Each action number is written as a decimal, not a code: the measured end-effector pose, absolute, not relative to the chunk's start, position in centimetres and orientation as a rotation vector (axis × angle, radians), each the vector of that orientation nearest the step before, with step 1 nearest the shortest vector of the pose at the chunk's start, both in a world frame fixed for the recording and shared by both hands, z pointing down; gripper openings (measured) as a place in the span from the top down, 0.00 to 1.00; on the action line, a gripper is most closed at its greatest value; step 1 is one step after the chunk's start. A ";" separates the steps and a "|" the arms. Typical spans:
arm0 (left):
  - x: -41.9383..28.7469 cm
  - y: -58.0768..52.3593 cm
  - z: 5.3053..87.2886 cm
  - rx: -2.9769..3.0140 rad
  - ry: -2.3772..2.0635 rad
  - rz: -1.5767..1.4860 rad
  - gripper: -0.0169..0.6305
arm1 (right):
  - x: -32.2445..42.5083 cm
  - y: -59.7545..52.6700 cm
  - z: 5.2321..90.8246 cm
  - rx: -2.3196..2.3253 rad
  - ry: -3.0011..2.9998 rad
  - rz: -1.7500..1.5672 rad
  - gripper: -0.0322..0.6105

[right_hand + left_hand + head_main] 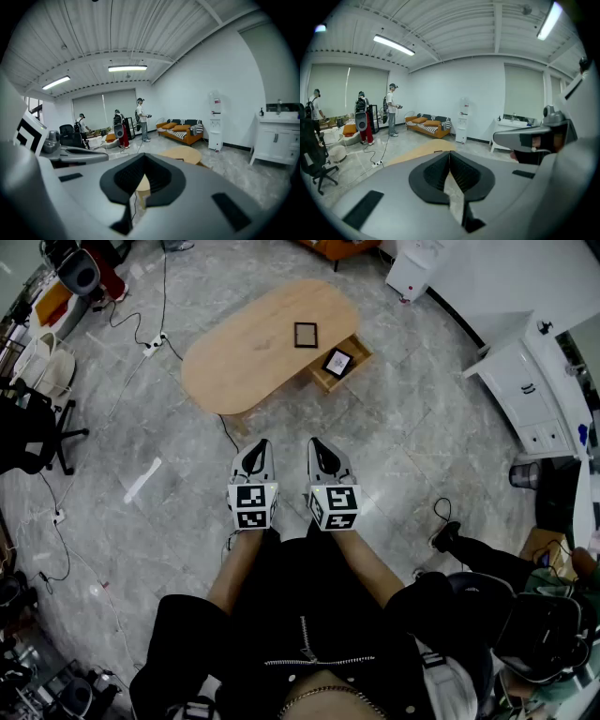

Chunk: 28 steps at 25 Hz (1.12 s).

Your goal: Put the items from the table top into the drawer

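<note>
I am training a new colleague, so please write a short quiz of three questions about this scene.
1. True or false: the left gripper and the right gripper are both shut and empty.
2. The drawer at the side of the table is: A open; B closed; C missing.
3. How many items lie on the table top?
Key: 1 true; 2 A; 3 one, a black frame; a second frame lies in the drawer.
</note>
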<state>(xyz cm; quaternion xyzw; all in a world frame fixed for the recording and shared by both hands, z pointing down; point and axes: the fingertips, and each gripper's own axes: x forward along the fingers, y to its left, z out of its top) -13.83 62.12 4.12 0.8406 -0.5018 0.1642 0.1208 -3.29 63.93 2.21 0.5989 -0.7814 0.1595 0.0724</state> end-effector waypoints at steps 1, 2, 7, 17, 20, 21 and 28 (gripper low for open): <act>-14.4 61.7 3.8 2.460 -1.450 0.452 0.95 | -4.0 63.8 1.9 1.817 -2.337 0.463 0.94; -15.0 61.4 3.5 2.464 -1.437 0.430 0.95 | -4.8 63.7 1.6 1.829 -2.329 0.450 0.94; -17.6 61.2 2.9 2.465 -1.411 0.419 0.95 | -8.1 64.0 1.2 1.819 -2.323 0.448 0.94; -20.0 62.3 3.5 2.454 -1.379 0.400 0.95 | -10.3 65.0 1.6 1.823 -2.287 0.436 0.94; -20.5 62.5 3.8 2.464 -1.353 0.400 0.95 | -11.0 65.4 1.3 1.850 -2.284 0.395 0.94; -20.6 62.6 3.9 2.469 -1.341 0.403 0.95 | -11.2 65.6 1.2 1.852 -2.279 0.374 0.94; -21.2 62.5 4.5 2.535 -1.264 0.445 0.95 | -12.7 66.1 1.8 1.867 -2.251 0.450 0.94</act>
